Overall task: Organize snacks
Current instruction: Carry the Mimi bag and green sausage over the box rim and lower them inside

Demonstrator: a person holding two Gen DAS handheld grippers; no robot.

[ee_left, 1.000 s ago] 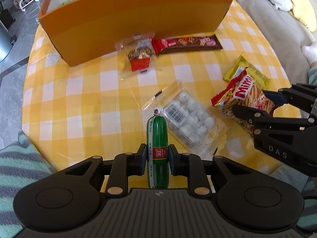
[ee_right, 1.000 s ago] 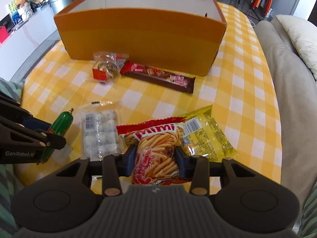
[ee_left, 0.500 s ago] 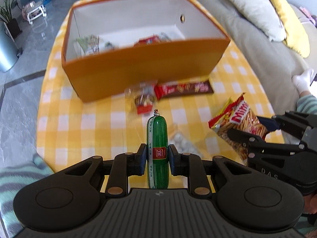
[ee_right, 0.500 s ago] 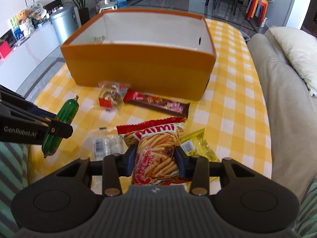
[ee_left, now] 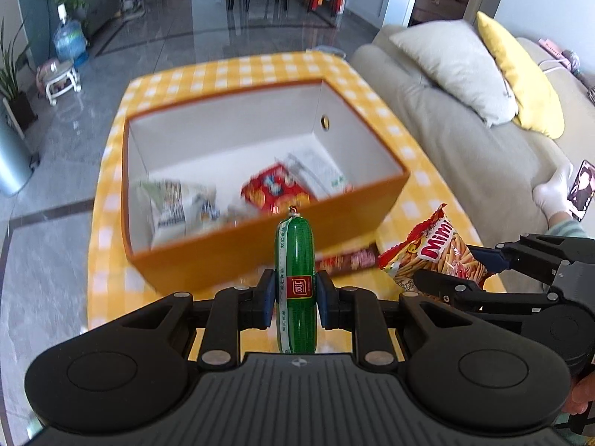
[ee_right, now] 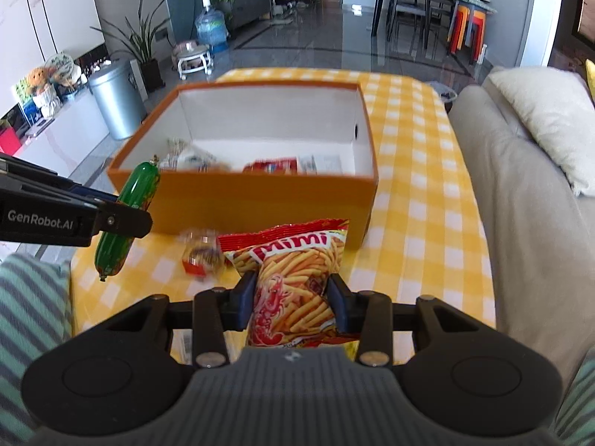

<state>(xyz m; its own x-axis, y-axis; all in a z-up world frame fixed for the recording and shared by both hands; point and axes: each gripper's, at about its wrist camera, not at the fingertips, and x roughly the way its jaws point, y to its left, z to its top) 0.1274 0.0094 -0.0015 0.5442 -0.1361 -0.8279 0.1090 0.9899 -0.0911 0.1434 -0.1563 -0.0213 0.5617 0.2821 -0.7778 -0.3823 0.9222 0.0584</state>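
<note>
My left gripper (ee_left: 296, 293) is shut on a green sausage stick (ee_left: 295, 260), held in the air in front of the orange box's near wall. My right gripper (ee_right: 293, 297) is shut on a red Mimi snack bag (ee_right: 297, 278), also lifted, to the right of the left gripper. The orange box (ee_left: 260, 256) with a white inside stands on the yellow checked table (ee_right: 409, 230) and holds several snack packs (ee_left: 275, 189). The sausage also shows in the right wrist view (ee_right: 126, 215), and the Mimi bag in the left wrist view (ee_left: 435, 252).
A small wrapped cake (ee_right: 202, 256) and a brown chocolate bar (ee_left: 349, 262) lie on the table in front of the box. A beige sofa with pillows (ee_right: 539, 200) runs along the table's right side. A grey bin (ee_right: 115, 104) stands far left.
Both grippers have risen from the table with their snacks and now look down into the box. The box's inside and contents have come into view.
</note>
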